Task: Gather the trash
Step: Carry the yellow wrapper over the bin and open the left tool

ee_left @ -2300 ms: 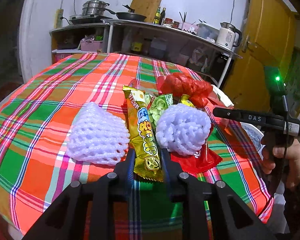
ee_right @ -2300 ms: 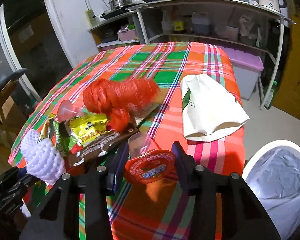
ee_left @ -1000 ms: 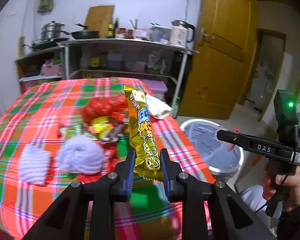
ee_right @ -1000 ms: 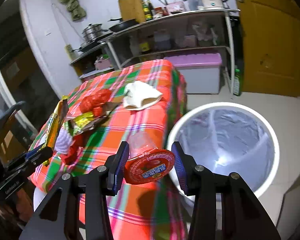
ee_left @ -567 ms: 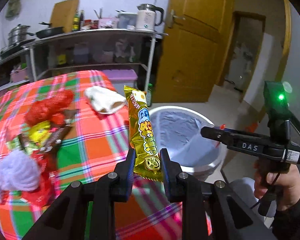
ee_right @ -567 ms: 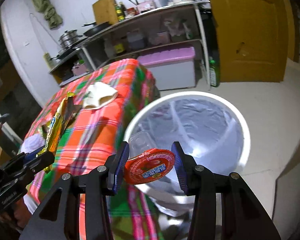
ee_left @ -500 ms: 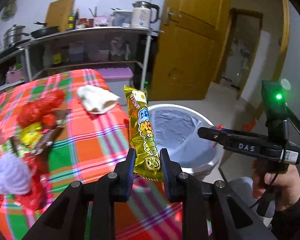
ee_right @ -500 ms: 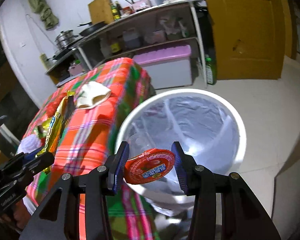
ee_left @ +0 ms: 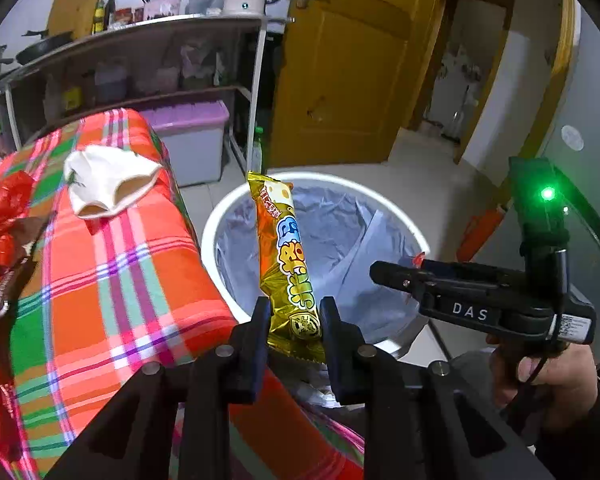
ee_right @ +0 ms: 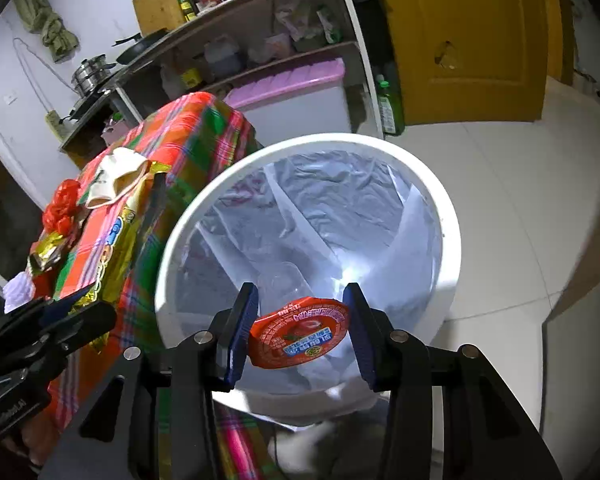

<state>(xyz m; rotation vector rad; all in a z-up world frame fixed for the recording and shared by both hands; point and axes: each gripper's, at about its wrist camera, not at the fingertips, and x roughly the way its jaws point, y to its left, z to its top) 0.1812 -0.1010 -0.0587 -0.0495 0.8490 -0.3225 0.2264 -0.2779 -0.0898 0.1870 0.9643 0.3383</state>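
My left gripper (ee_left: 293, 314) is shut on a long gold snack wrapper (ee_left: 286, 256), held upright over the near rim of the white trash bin (ee_left: 228, 208) lined with a clear bag. My right gripper (ee_right: 300, 322) is shut on a clear jelly cup with a red foil lid (ee_right: 300, 330), held over the bin's opening (ee_right: 440, 200). The right gripper also shows in the left wrist view (ee_left: 376, 270), above the bin's right side. The left gripper with the gold wrapper (ee_right: 116, 252) shows at the left of the right wrist view.
The plaid-covered table (ee_left: 112, 280) stands left of the bin with a white cloth (ee_left: 108, 180), a red net bag (ee_left: 4, 208) and more wrappers on it. A shelf unit with a purple-lidded box (ee_left: 192, 140) and a yellow door (ee_left: 348, 60) stand behind.
Both grippers have swung from the table to the bin. The jelly cup is now over the bin's opening and the gold wrapper over its near rim. Both grips hold.
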